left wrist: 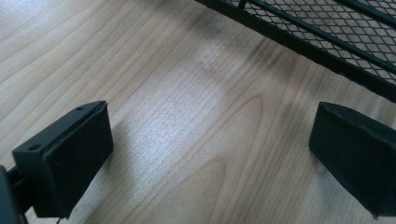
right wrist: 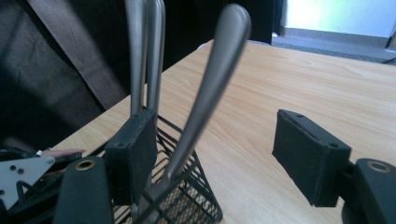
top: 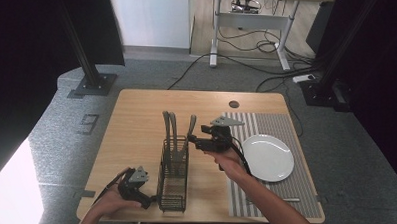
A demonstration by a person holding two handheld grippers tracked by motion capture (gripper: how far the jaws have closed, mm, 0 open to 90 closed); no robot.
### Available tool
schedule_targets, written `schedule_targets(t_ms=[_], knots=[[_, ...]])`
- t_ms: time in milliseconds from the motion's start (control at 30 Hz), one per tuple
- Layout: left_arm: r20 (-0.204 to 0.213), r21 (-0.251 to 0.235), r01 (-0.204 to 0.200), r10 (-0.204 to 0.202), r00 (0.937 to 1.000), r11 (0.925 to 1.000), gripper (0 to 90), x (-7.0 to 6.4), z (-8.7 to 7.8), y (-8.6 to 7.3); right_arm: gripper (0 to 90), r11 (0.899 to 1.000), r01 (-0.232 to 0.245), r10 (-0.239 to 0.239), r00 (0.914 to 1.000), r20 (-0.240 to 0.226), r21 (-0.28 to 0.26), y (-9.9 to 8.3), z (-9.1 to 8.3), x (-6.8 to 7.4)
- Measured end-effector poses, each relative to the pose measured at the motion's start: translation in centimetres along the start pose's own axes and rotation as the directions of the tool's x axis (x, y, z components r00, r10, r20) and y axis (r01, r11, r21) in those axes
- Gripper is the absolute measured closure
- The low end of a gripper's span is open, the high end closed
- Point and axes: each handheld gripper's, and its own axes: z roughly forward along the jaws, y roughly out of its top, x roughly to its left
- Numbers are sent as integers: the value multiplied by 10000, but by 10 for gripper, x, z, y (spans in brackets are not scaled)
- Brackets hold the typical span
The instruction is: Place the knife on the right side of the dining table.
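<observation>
Nearest the person, the left gripper point(top: 151, 202) rests low on the wooden table point(top: 135, 135), its jaws spread wide with only bare wood between them; the bottom rail of the black mesh caddy point(top: 172, 191) runs just beyond its right-hand jaw, near but not clearly touching. That hand lies flat and relaxed at the table's front edge, seemingly placed to steady the caddy rather than to grasp anything.

Farther on, the right gripper point(top: 192, 140) is raised to the height of the utensil handles standing in the caddy's far end. Its jaws are parted and hold nothing. In the right gripper view, the leaning utensil handle point(right wrist: 205, 93) rises between the jaws, much closer to the left-hand jaw than to the other, and not pinched. The two upright handles point(right wrist: 144, 51) stand behind that same left-hand jaw.

To do this well, I judge the gripper should slide sideways until the leaning handle sits midway between the pads, then close on the straight stretch of the shaft, not the rounded tip, and lift along the handle's own slant so it clears the mesh without dragging the caddy. The left gripper could press the caddy's rim meanwhile.

The right forearm reaches forward across the table, wrist turned inward, jaws pointing leftward at the caddy. Beyond the wrist lie a white plate point(top: 268, 157) and a striped mat point(top: 281, 125).
</observation>
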Motion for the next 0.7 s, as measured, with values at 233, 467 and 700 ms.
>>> schedule_targets(t_ms=[233,467,700], knots=[[-5,0,-11,11,10000,10000,0,0,0,0,435,9998,205,-204,9996,-181,33,5,10,0],[-6,-2,-10,10,10000,10000,0,0,0,0,567,9998,188,-184,9979,-613,61,8,20,-4],[-5,1,-12,12,10000,10000,0,0,0,0,722,9997,-168,190,9937,-1107,201,10,23,-10]])
